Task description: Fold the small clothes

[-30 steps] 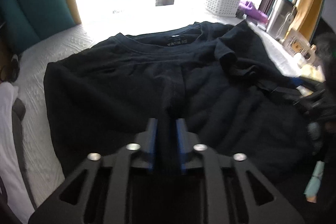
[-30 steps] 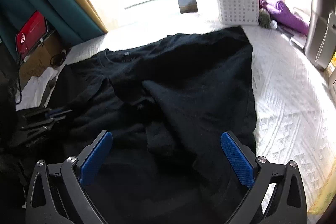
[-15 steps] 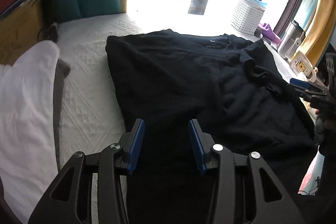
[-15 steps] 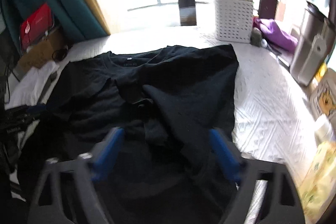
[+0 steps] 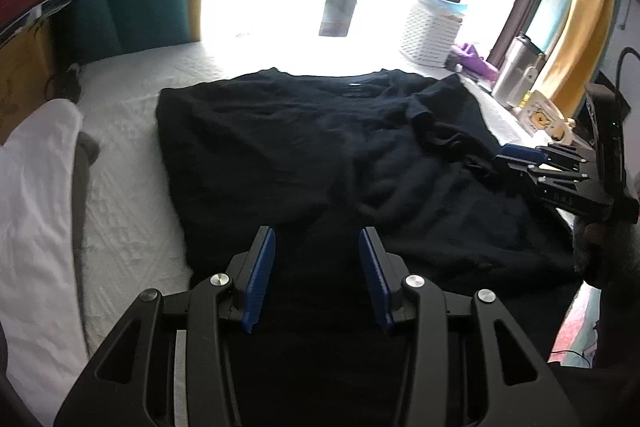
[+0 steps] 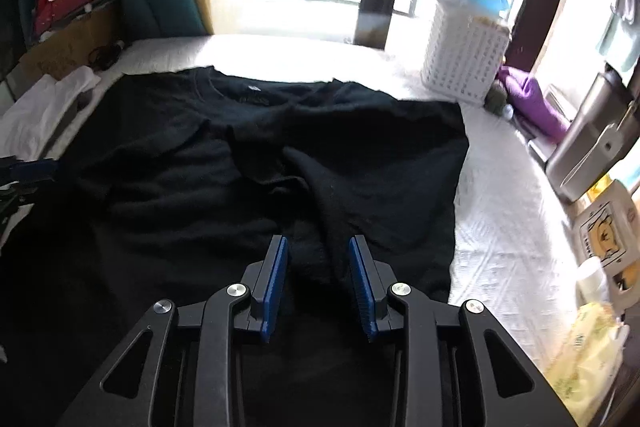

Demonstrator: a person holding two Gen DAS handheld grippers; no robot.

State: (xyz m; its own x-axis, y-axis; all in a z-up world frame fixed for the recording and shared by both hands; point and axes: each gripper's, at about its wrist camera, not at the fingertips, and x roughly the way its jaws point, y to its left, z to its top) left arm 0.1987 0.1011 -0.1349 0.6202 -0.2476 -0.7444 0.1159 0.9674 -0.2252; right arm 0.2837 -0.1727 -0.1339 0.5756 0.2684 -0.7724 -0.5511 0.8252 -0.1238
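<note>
Both grippers, left [image 5: 316,259] and right [image 6: 318,267], hover part-open and empty over a black T-shirt [image 6: 280,167]; its rumpled folded-in sleeve [image 6: 316,195] likely needs smoothing before the next fold.

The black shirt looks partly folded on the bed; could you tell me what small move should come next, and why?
Probably lower the right gripper onto the bunched sleeve fold just ahead of it and pinch it. Both grippers are open and hold nothing, and the black shirt lies flat on its left side but rumpled on its right.
</note>
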